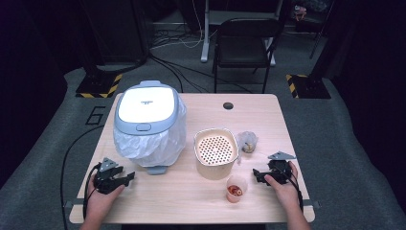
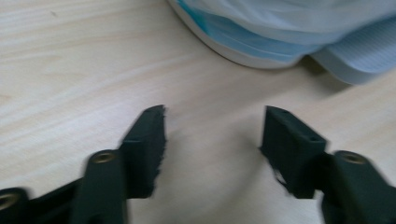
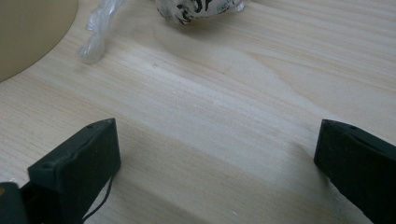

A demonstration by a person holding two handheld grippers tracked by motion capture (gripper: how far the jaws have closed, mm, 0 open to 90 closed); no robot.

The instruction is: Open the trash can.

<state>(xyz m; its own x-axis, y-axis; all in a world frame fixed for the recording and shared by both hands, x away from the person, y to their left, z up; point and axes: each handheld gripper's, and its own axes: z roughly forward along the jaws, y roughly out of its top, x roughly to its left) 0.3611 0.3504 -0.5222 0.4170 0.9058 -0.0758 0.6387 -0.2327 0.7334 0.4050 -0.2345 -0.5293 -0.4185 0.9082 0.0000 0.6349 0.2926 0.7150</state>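
Two black grippers rested on a pale wood-grain table (image 1: 191,201), both released.

Left gripper (image 2: 212,135): jaws parted over bare wood, the plastic-lined grey bin (image 1: 148,122) at 1 o'clock. Right gripper (image 3: 215,158): jaws wide; crinkled wrapper (image 3: 196,9) at 12, perforated beige tub (image 1: 215,151) at 10, translucent cup (image 1: 235,189) at 8.

Table (image 1: 191,201) is showing pale wood with fine lengthwise grain. Bin (image 1: 146,120) is showing a white lid framed in grey-blue, with a clear, milky liner bag (image 1: 158,143) hanging round it. Basket (image 1: 215,152) is showing cream-beige, its inner floor dotted with a regular grid of small holes. Cup (image 1: 235,189) is showing see-through orange-pink, with reddish bits inside. Small bag (image 1: 248,142) is showing clear plastic with black lettering over something tan. Left gripper (image 1: 125,178) and right gripper (image 1: 256,174) are showing matt black, each topped with a grey plate. Floor (image 1: 344,158) is showing dark grey; yellow-and-black hazard stripes are marking the stand feet (image 1: 98,86).
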